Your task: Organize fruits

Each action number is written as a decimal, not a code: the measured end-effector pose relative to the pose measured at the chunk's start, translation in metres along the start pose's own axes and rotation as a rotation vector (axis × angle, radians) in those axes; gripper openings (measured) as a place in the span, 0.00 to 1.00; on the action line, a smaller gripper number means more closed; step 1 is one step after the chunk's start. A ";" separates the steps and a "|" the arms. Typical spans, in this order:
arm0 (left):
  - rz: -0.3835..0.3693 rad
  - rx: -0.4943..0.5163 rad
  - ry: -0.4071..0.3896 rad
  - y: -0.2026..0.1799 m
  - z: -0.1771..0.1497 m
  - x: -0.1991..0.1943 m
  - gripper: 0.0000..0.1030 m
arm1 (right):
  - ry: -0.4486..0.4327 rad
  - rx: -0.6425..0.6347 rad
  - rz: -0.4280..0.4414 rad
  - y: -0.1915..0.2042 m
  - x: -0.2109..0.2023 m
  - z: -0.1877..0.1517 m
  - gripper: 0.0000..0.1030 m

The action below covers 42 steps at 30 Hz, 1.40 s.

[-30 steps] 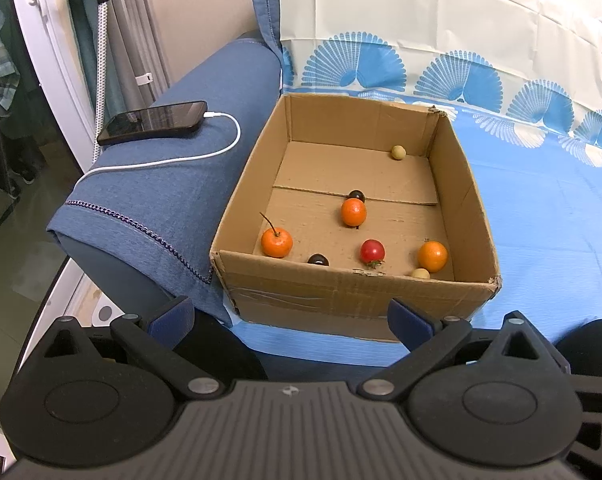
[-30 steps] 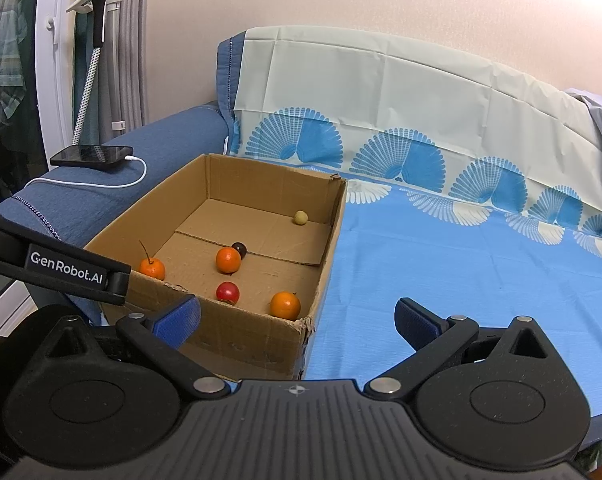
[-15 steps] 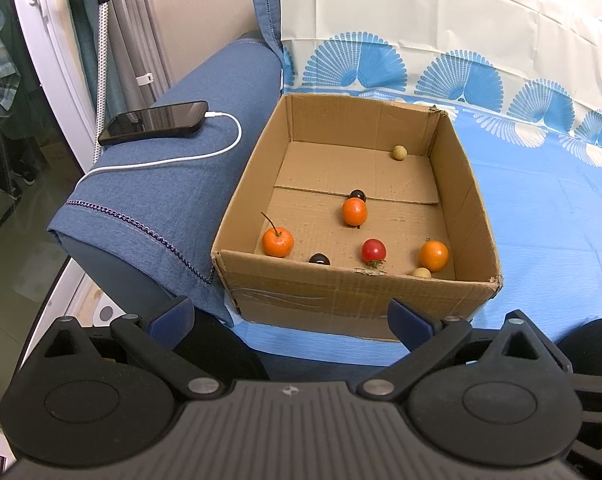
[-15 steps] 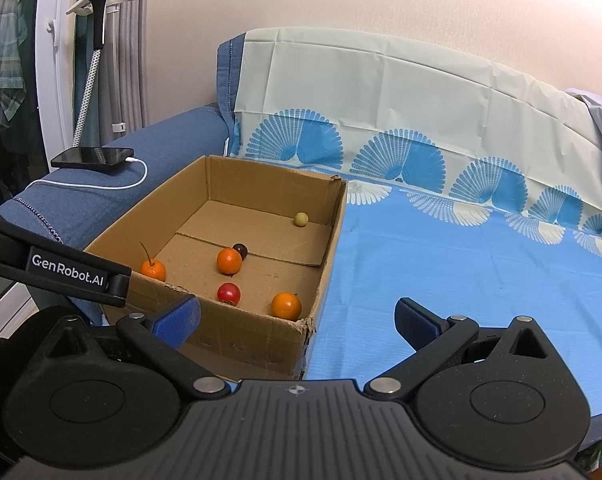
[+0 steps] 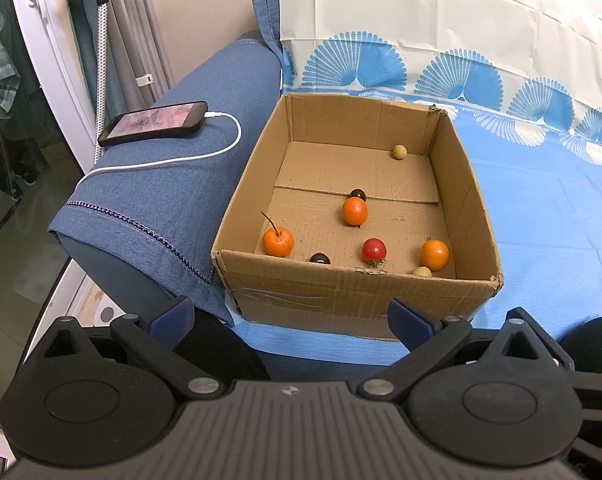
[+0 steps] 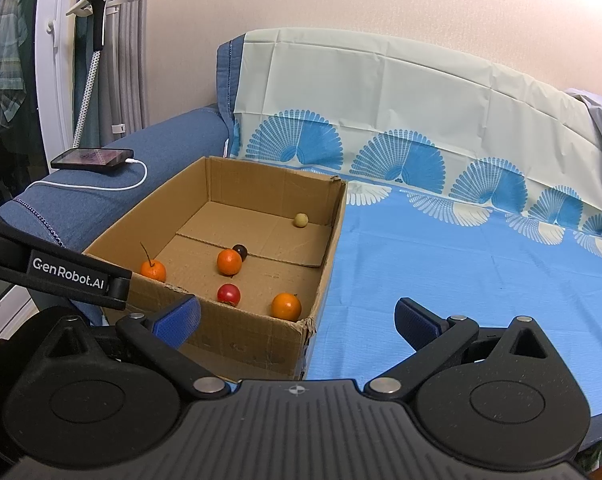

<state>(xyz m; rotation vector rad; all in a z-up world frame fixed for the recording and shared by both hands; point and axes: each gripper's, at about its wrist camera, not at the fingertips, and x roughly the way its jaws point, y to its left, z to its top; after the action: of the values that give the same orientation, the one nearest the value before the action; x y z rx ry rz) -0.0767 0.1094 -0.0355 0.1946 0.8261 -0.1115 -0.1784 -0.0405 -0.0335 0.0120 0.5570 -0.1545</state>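
Note:
An open cardboard box [image 5: 353, 292] [image 6: 261, 332] rests on the blue sheet at the left end of a sofa. Inside lie small fruits: an orange one with a stem [image 5: 277, 241] [image 6: 153, 270], a second orange [image 5: 355, 211] [image 6: 229, 262], a third orange [image 5: 434, 254] [image 6: 286, 306], a red one [image 5: 374, 249] [image 6: 228, 293], two dark ones [image 5: 319, 258] [image 5: 357, 194], and two pale yellow ones [image 5: 399, 151] [image 5: 422, 271]. My left gripper [image 5: 291, 316] hangs open before the box's near wall, holding nothing. My right gripper [image 6: 297, 318] is open over the box's near right corner, also bare.
A phone [image 5: 153, 123] on a white charging cable [image 5: 205, 156] lies on the blue sofa armrest [image 5: 141, 200] left of the box. The light blue patterned sheet [image 6: 461, 272] spreads to the right. A white door frame [image 5: 49, 60] and a handheld steamer [image 6: 95, 8] stand at the far left.
Both views have crept very slightly; the box and the fruits lie as before, and both grippers stay open.

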 end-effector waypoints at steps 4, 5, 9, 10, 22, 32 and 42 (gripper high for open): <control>0.001 0.002 0.000 0.000 0.000 0.000 1.00 | -0.001 0.000 0.002 -0.001 -0.001 0.000 0.99; 0.001 0.001 0.001 0.000 0.000 0.000 1.00 | -0.001 -0.001 0.003 -0.001 -0.001 0.001 0.99; 0.001 0.001 0.000 0.000 0.000 0.000 1.00 | -0.001 0.000 0.002 -0.001 -0.001 0.001 0.99; 0.001 0.001 0.000 0.000 0.000 0.000 1.00 | -0.002 0.001 0.002 -0.001 -0.001 0.000 0.99; 0.002 0.003 0.001 0.000 -0.001 0.001 1.00 | -0.003 0.000 0.002 -0.001 -0.001 0.000 0.99; 0.004 0.008 0.006 0.000 0.000 0.002 1.00 | -0.004 0.001 0.004 0.000 0.000 0.001 0.99; 0.006 0.013 0.008 0.000 0.000 0.003 1.00 | -0.004 0.001 0.007 -0.001 0.000 0.001 0.99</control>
<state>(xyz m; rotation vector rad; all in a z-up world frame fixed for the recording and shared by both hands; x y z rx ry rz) -0.0743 0.1091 -0.0377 0.2100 0.8325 -0.1111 -0.1778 -0.0417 -0.0325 0.0146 0.5532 -0.1482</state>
